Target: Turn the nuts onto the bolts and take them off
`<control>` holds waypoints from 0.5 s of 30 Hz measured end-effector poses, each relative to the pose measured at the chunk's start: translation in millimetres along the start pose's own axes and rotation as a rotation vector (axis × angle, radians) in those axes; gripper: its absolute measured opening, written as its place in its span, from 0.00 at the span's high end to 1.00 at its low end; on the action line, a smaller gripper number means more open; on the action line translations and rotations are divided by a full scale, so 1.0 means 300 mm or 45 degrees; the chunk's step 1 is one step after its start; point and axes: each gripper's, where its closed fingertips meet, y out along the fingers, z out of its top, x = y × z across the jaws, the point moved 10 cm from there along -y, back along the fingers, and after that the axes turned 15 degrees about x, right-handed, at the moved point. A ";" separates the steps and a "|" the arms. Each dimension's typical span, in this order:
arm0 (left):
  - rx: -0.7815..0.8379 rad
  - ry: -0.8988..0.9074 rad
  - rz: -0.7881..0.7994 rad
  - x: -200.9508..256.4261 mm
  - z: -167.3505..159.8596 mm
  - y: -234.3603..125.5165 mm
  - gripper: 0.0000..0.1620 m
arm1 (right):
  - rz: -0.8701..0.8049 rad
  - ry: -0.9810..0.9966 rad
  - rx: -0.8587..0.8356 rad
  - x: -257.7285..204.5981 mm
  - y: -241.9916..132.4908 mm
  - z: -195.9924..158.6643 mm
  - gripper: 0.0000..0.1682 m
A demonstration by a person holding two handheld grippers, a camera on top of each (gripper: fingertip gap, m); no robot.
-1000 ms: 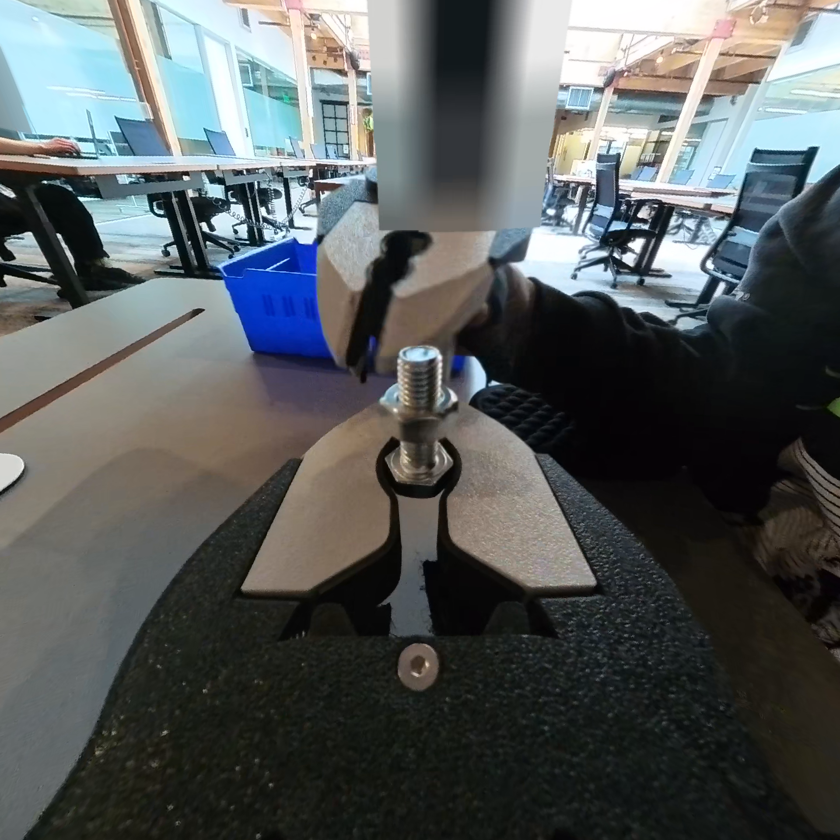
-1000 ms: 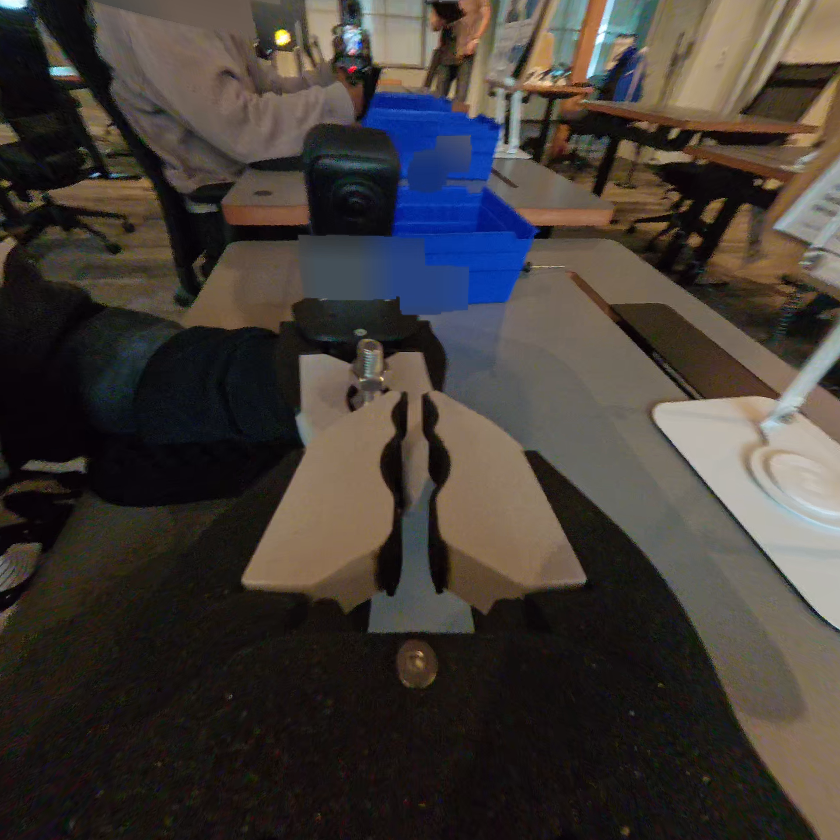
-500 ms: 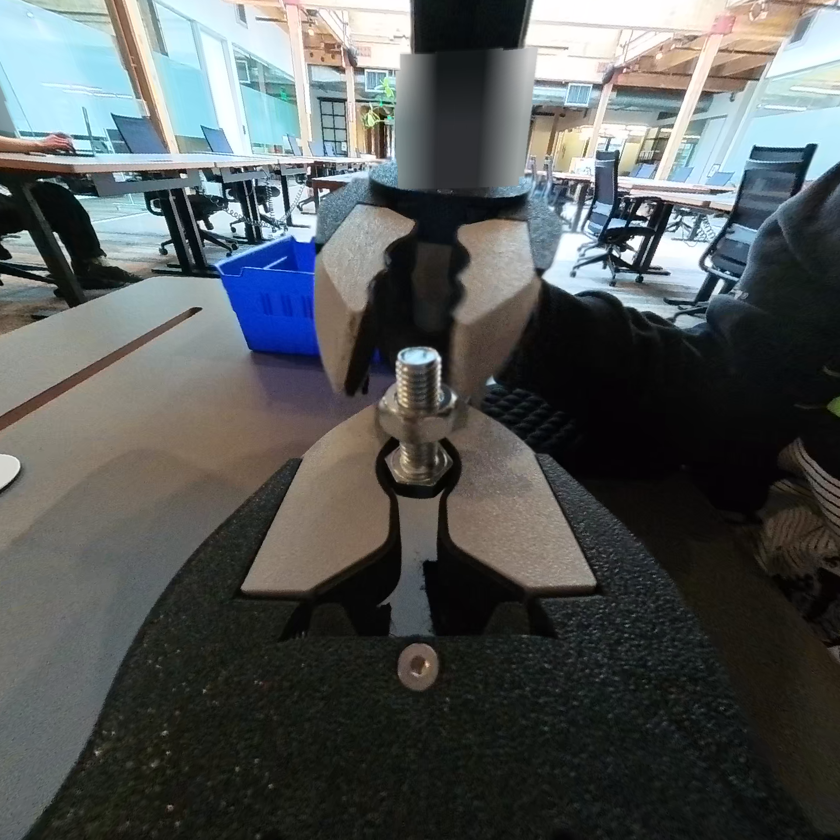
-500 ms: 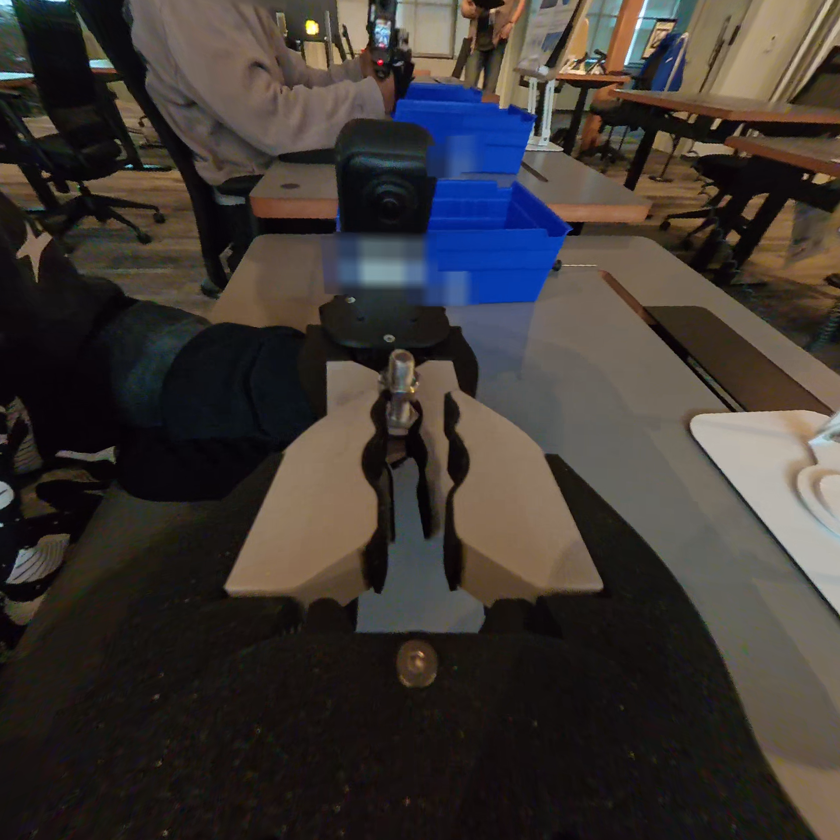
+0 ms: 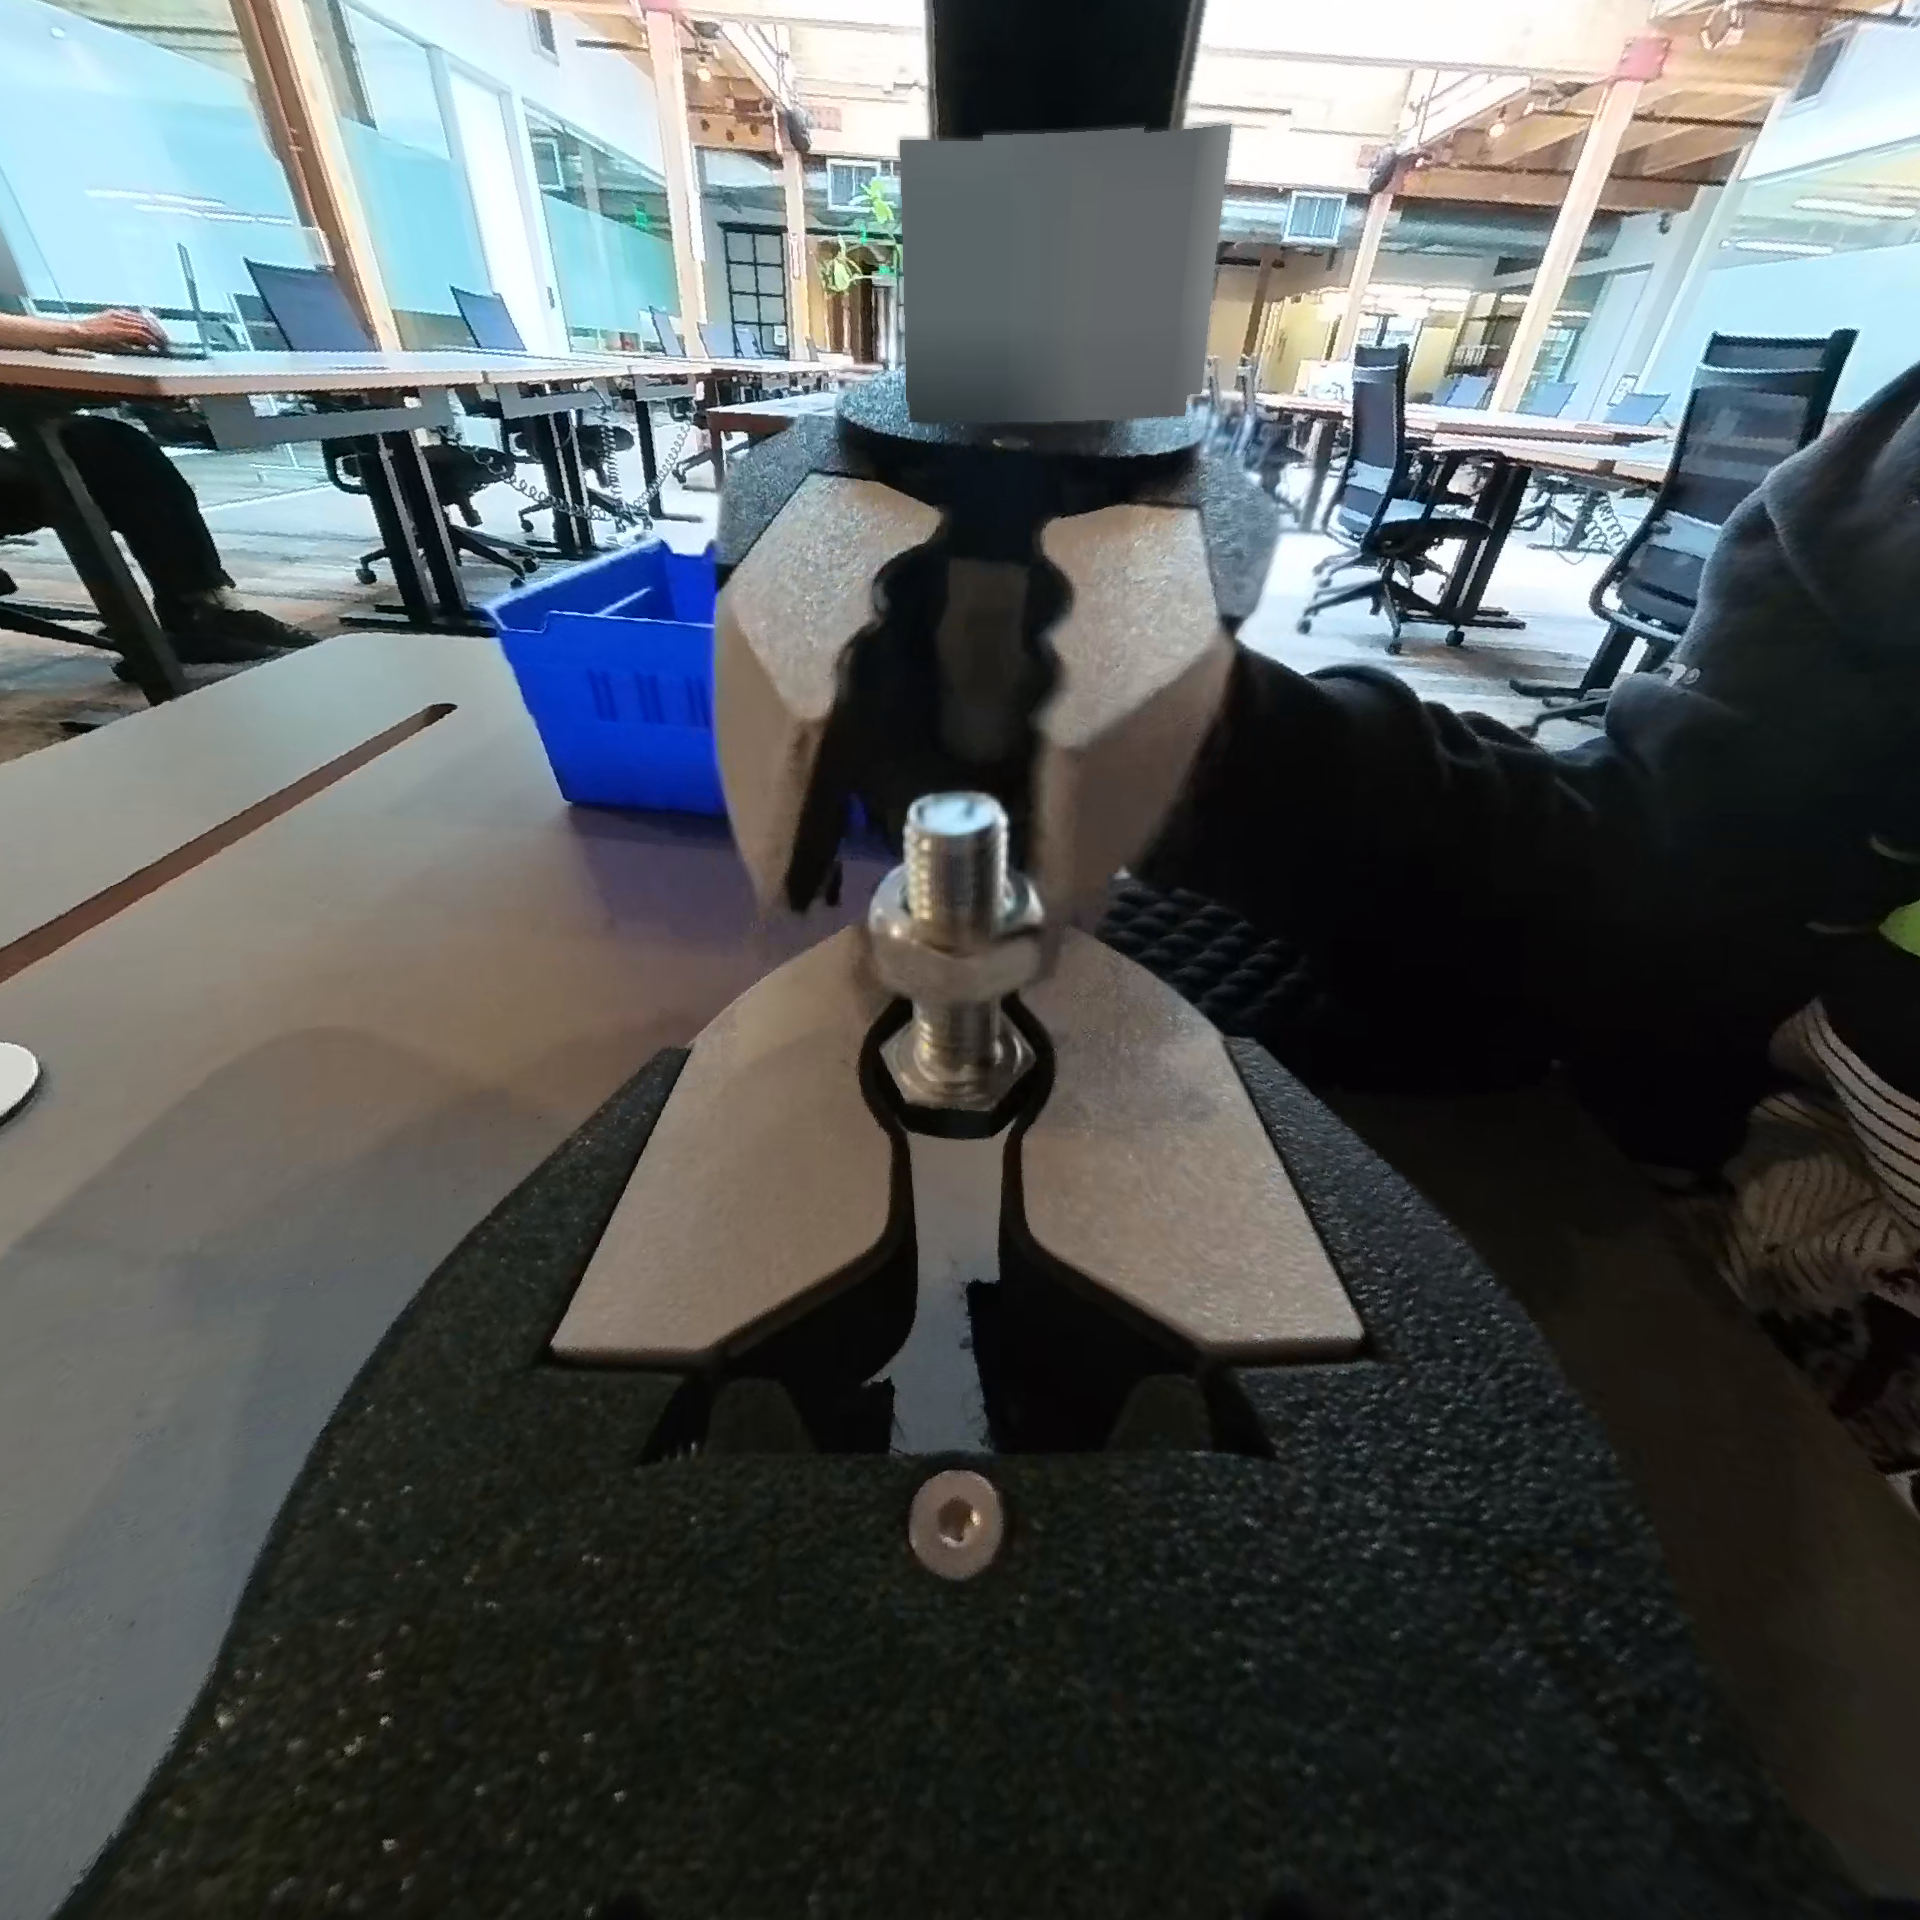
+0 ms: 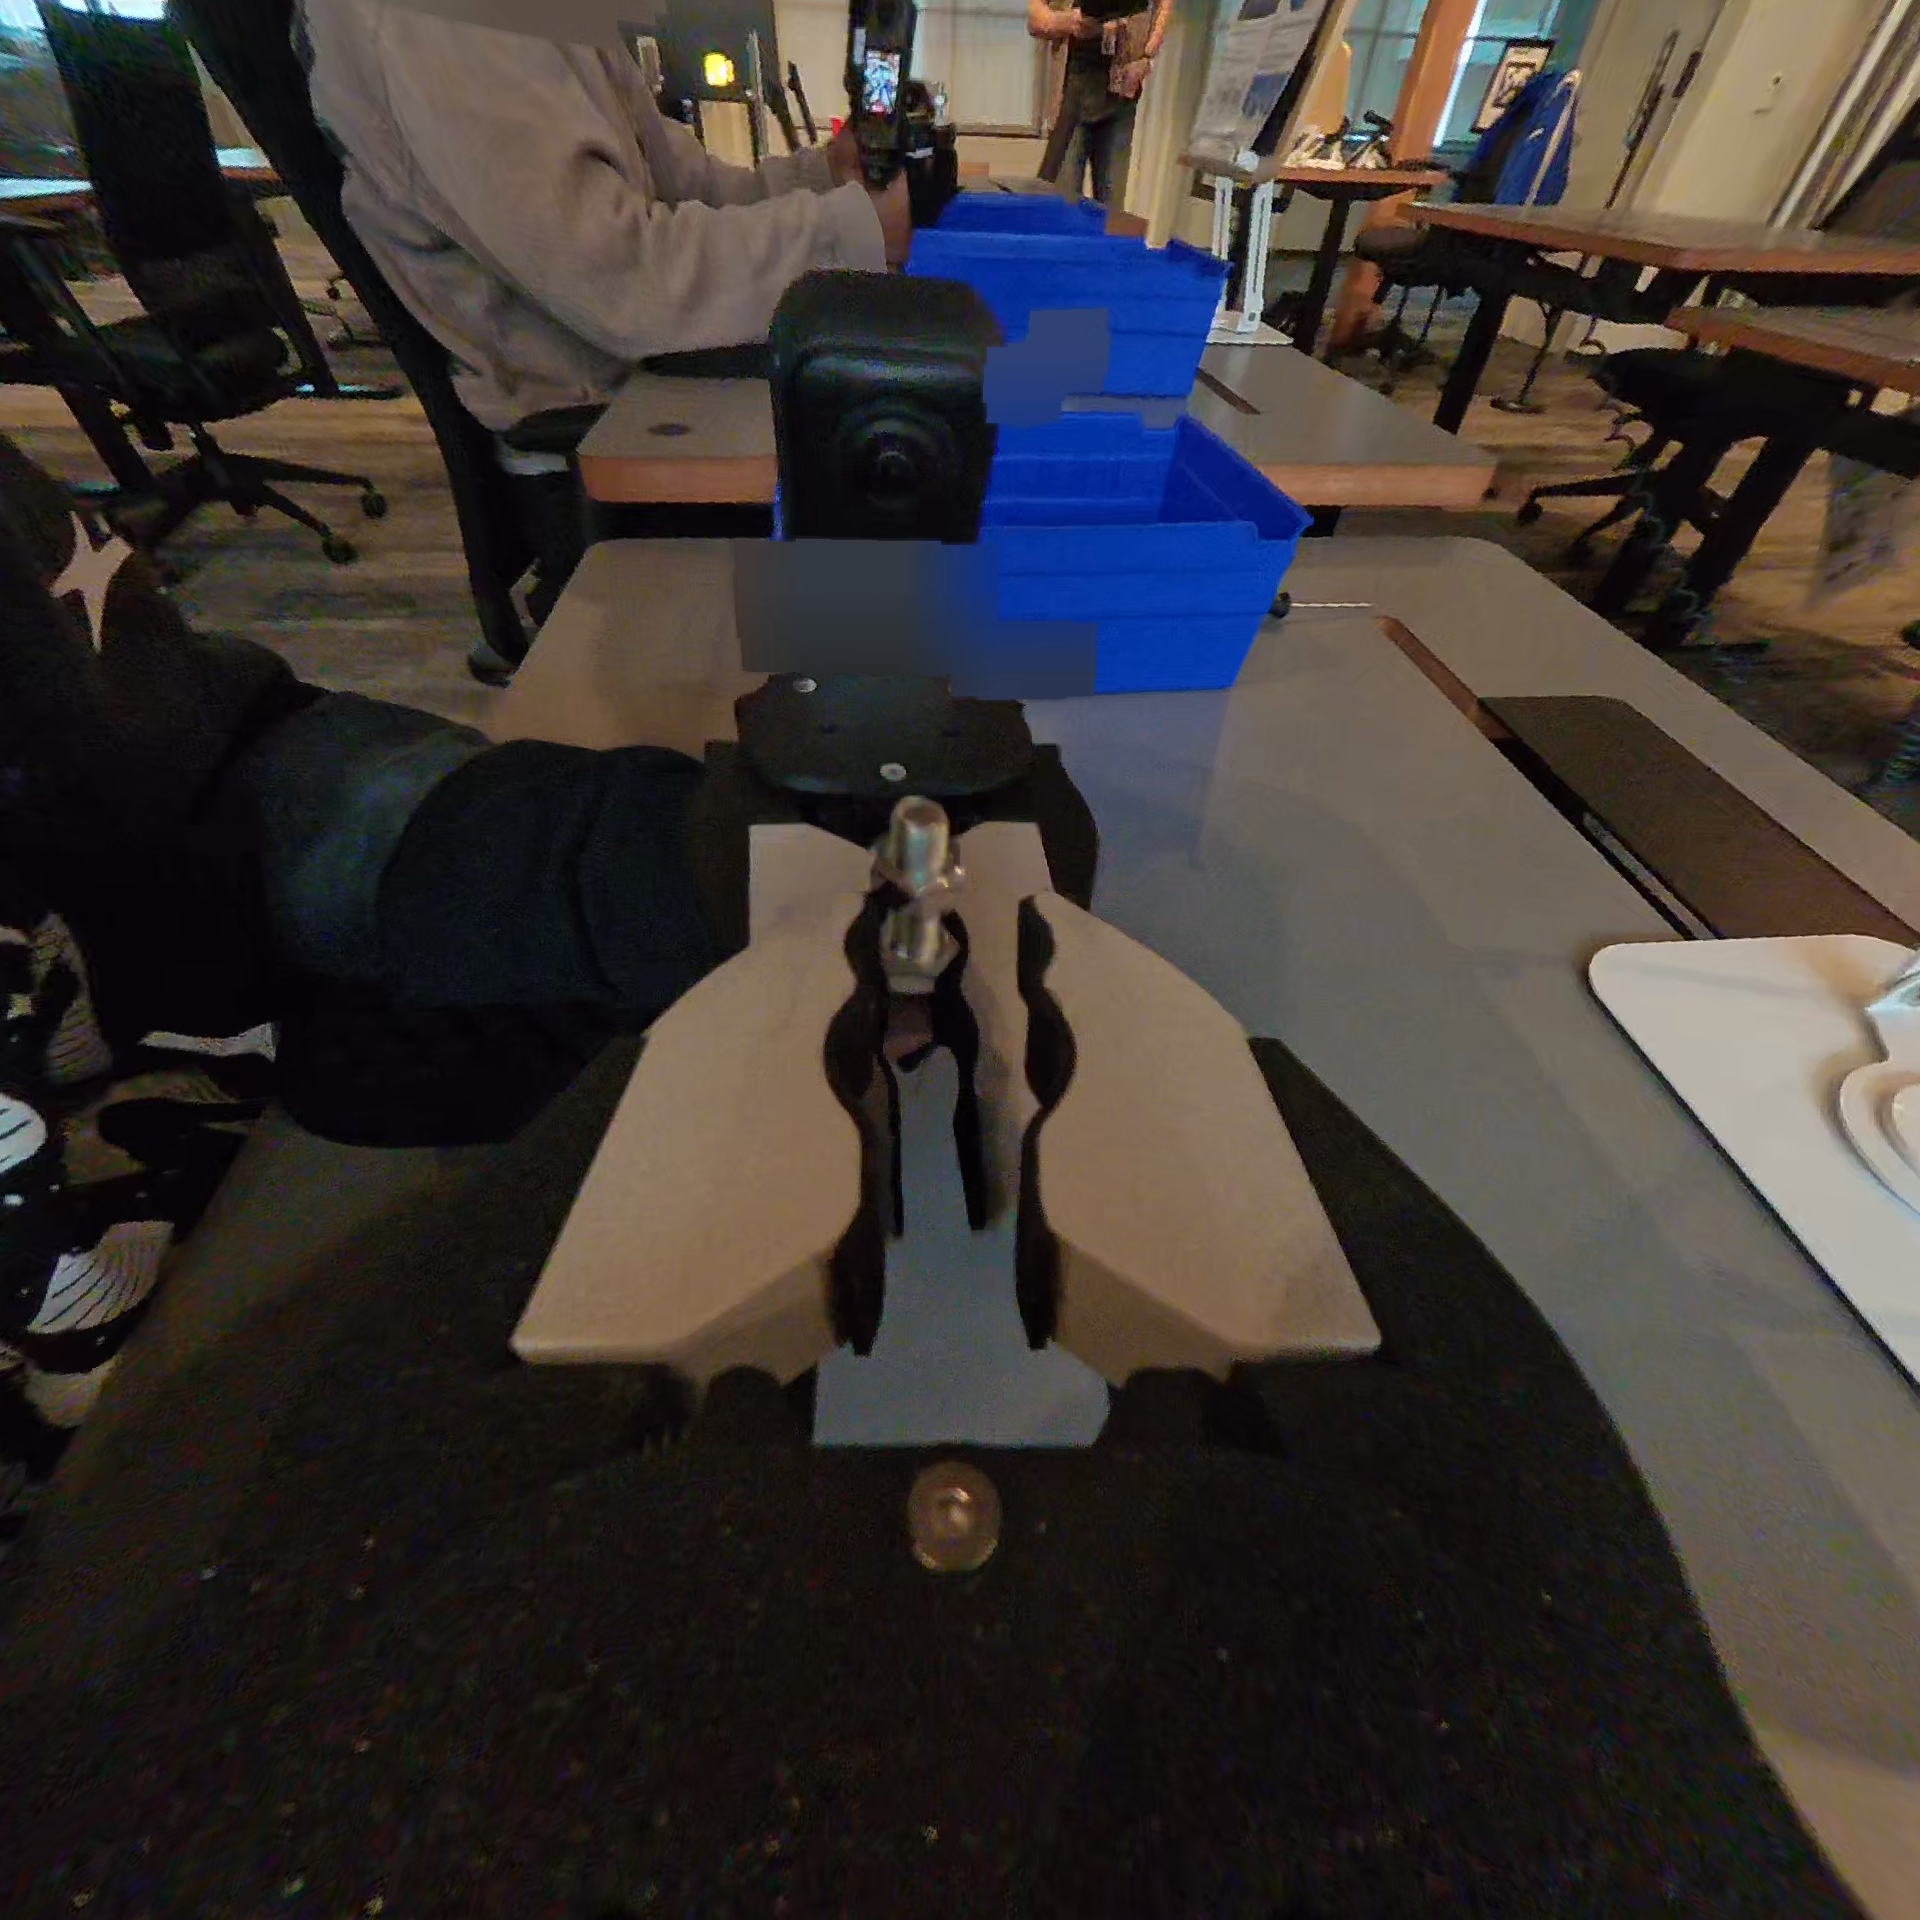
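A silver threaded steel bolt (image 5: 954, 940) is held upright by its hex head, clamped between the grey fingers of the left gripper (image 5: 956, 1075), above the grey table (image 5: 260, 987). A silver hex nut (image 5: 956, 930) sits partway down its thread. Just beyond, the right gripper (image 5: 935, 831) is parted around the bolt's tip. A blue plastic bin (image 5: 613, 707) stands towards the far edge.

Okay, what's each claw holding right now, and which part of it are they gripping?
The left claw clamps the bolt by its hex head, threads pointing up with the nut on them. The right claw is open, holding nothing.
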 end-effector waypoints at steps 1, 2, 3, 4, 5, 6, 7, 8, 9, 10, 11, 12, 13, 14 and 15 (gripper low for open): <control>0.009 -0.002 -0.002 -0.001 0.001 -0.004 0.92 | -0.046 0.001 0.012 0.012 -0.017 0.003 0.96; 0.012 0.002 0.001 -0.001 0.002 -0.006 0.92 | -0.080 0.000 0.034 0.022 -0.034 0.006 0.98; 0.010 0.005 0.003 -0.001 0.003 -0.006 0.92 | -0.075 0.006 0.051 0.025 -0.046 0.009 0.98; 0.006 0.003 0.002 -0.001 0.003 -0.005 0.92 | -0.066 0.012 0.062 0.024 -0.050 0.012 0.98; 0.003 0.003 0.001 -0.001 0.001 -0.004 0.92 | -0.051 0.011 0.074 0.020 -0.047 0.015 0.96; 0.000 0.002 -0.001 -0.001 0.000 -0.003 0.92 | -0.026 0.008 0.079 0.012 -0.037 0.016 0.92; -0.005 0.003 -0.003 -0.001 -0.001 -0.001 0.92 | -0.001 0.006 0.070 0.003 -0.023 0.015 0.89; -0.009 0.006 -0.002 0.000 -0.002 0.000 0.92 | 0.022 0.004 0.055 -0.005 -0.008 0.012 0.86; -0.010 0.009 -0.002 0.001 -0.003 0.000 0.93 | 0.031 0.000 0.036 -0.011 0.005 0.008 0.83; -0.009 0.010 -0.003 0.001 -0.002 0.000 0.93 | 0.031 -0.005 0.020 -0.015 0.016 0.003 0.83; -0.007 0.010 -0.003 0.001 -0.002 -0.001 0.93 | 0.031 -0.007 0.009 -0.016 0.022 0.000 0.83; -0.005 0.010 -0.003 0.001 -0.001 -0.001 0.93 | 0.023 -0.008 0.002 -0.015 0.022 -0.002 0.84; -0.001 0.011 -0.003 0.001 0.000 -0.002 0.93 | 0.009 -0.011 -0.001 -0.009 0.015 -0.002 0.86; 0.005 0.009 -0.002 0.000 0.001 -0.003 0.92 | 0.004 -0.005 0.008 -0.004 0.002 0.000 0.87; 0.011 0.006 -0.005 0.000 0.002 -0.005 0.92 | -0.028 0.000 0.023 0.007 -0.015 0.004 0.94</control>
